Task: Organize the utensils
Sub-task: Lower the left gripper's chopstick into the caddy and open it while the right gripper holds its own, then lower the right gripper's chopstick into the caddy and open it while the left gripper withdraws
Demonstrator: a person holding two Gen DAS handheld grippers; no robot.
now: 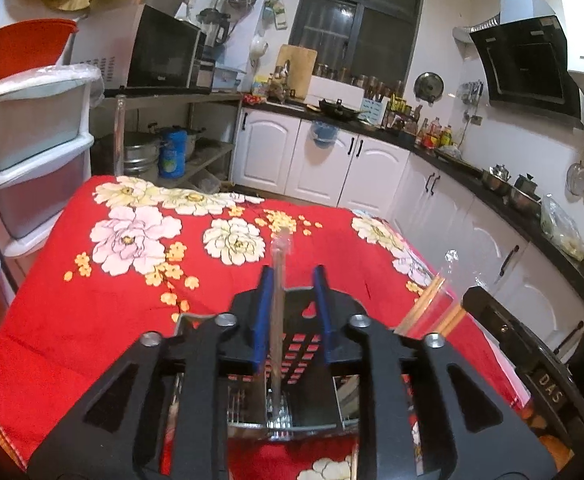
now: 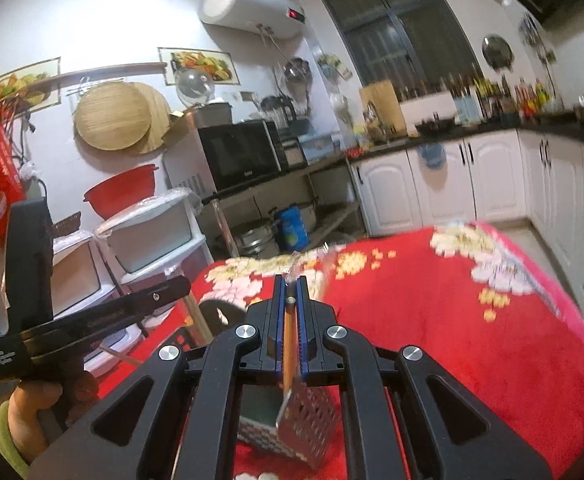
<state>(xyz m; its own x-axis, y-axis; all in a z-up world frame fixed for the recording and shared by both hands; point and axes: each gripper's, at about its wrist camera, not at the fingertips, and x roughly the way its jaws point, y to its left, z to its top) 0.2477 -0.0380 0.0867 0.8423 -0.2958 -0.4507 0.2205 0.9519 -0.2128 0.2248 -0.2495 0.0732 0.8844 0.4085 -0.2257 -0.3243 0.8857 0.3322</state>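
In the left wrist view my left gripper [image 1: 293, 270] stands open over a perforated utensil holder [image 1: 304, 350] on the red table. A clear, thin stick [image 1: 279, 280] stands upright in the holder, close to the left finger and well apart from the right one. To the right, wooden chopsticks in a clear wrapper [image 1: 432, 308] slant toward the holder. In the right wrist view my right gripper [image 2: 291, 280] is shut on those wooden chopsticks [image 2: 288, 344]; their lower end reaches the holder's metal wall [image 2: 312, 416]. The wrapper sticks out past the fingertips.
A red floral cloth [image 1: 112, 300] covers the table. White plastic drawers [image 1: 32, 160] stand at its left edge, with white cabinets [image 1: 472, 220] along the right. A hand [image 2: 32, 408] grips the left gripper's handle at the left of the right wrist view.
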